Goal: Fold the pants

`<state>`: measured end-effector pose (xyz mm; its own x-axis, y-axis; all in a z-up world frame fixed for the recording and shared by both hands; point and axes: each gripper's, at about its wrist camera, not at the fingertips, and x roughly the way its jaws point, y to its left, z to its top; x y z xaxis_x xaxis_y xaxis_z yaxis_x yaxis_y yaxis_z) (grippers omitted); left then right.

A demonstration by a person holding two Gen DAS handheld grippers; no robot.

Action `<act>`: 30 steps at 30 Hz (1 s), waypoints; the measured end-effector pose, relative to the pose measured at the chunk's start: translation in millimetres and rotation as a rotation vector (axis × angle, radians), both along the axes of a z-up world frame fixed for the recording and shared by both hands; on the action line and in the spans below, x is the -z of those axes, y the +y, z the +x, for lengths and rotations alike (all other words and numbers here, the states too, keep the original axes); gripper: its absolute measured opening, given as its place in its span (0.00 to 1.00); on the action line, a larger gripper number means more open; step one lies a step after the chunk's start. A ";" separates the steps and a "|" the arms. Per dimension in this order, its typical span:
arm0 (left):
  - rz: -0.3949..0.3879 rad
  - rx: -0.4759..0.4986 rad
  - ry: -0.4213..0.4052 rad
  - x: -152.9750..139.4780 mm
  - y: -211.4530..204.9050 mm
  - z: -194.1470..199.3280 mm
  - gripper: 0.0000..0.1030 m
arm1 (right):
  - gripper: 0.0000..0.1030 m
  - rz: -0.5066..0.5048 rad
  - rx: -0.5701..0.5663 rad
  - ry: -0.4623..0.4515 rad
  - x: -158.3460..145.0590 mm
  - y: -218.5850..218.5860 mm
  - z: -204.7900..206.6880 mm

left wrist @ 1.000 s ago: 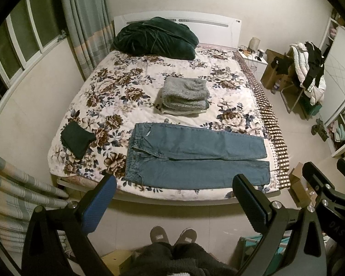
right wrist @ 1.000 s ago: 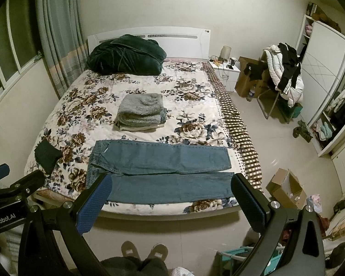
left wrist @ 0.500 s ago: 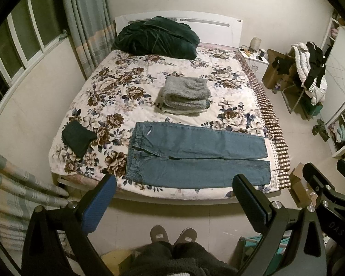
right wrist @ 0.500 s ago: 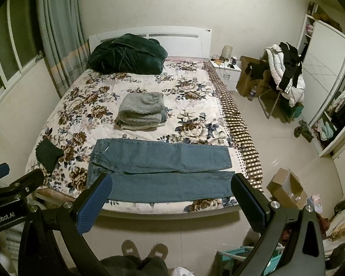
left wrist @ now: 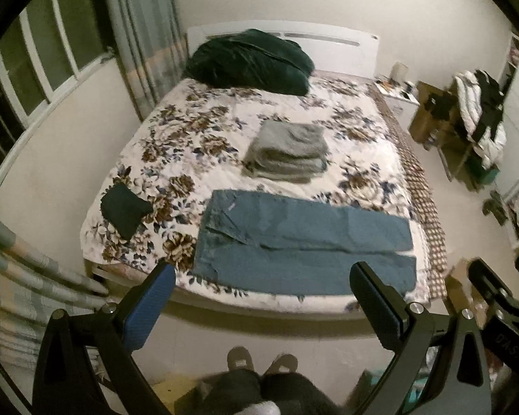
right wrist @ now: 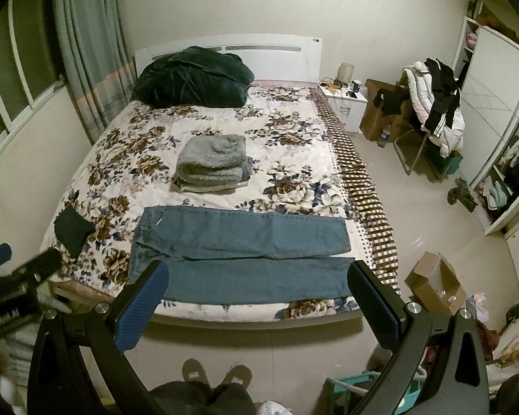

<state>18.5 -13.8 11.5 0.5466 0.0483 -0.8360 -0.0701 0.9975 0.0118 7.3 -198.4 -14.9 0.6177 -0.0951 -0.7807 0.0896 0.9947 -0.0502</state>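
Bed [right wrist: 294, 131]: jeans [right wrist: 238, 252] flat, near hem hidden by right tool [right wrist: 256, 306]; both tools agape.

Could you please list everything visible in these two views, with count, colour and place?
jeans: one, blue, flat along the bed's near edge
bed: one, floral cover, room centre
folded pile: one, grey, mid-bed
dark cloth: one, dark green, bed's left edge
blanket: one, dark green, by headboard
curtain: one, grey-green, left
nightstand: one, white, right of bed
cardboard box: one, brown, on the floor
slippers: two, grey, below
left claw: open, empty
right claw: open, empty
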 end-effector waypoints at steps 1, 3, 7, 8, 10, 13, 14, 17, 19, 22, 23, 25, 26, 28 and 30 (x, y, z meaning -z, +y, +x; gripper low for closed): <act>0.009 -0.020 -0.013 5.3 0.4 9.8 1.00 | 1.00 0.003 0.009 -0.004 4.3 -2.2 2.5; 0.029 -0.054 -0.024 16.7 1.7 31.1 1.00 | 1.00 -0.003 0.043 -0.009 21.2 -12.3 15.2; 0.077 -0.125 0.014 56.4 9.8 89.6 1.00 | 1.00 -0.002 0.131 0.003 50.6 -29.8 51.2; 0.087 -0.143 0.041 68.3 11.5 103.6 1.00 | 1.00 -0.002 0.157 0.013 60.2 -35.2 63.2; 0.089 -0.175 0.102 98.7 18.2 141.6 1.00 | 1.00 0.007 0.200 0.036 78.0 -44.7 84.4; 0.103 -0.222 0.167 139.6 28.1 188.9 1.00 | 1.00 0.035 0.276 0.092 112.3 -65.7 128.1; 0.107 -0.244 0.191 154.8 32.7 205.6 1.00 | 1.00 0.051 0.302 0.114 124.6 -76.5 144.2; 0.089 -0.297 0.282 205.6 44.5 257.3 1.00 | 1.00 0.111 0.374 0.189 169.8 -111.3 192.8; 0.064 -0.335 0.356 245.2 53.8 295.6 1.00 | 1.00 0.158 0.418 0.227 204.0 -143.2 229.5; 0.024 -0.418 0.455 309.4 70.0 350.8 1.00 | 1.00 0.243 0.492 0.295 268.6 -182.6 285.2; 0.017 -0.438 0.478 323.6 72.6 361.5 1.00 | 1.00 0.268 0.526 0.326 292.7 -193.2 303.4; -0.009 -0.506 0.547 370.4 85.5 397.1 1.00 | 1.00 0.315 0.575 0.376 340.1 -214.7 342.0; -0.024 -0.526 0.568 386.4 89.8 409.2 1.00 | 1.00 0.336 0.606 0.403 367.0 -226.2 362.1; -0.065 -0.583 0.617 427.8 101.6 436.9 1.00 | 1.00 0.356 0.661 0.453 414.6 -242.7 396.1; -0.104 -0.622 0.658 465.4 111.6 461.9 1.00 | 1.00 0.384 0.720 0.492 461.8 -259.3 427.6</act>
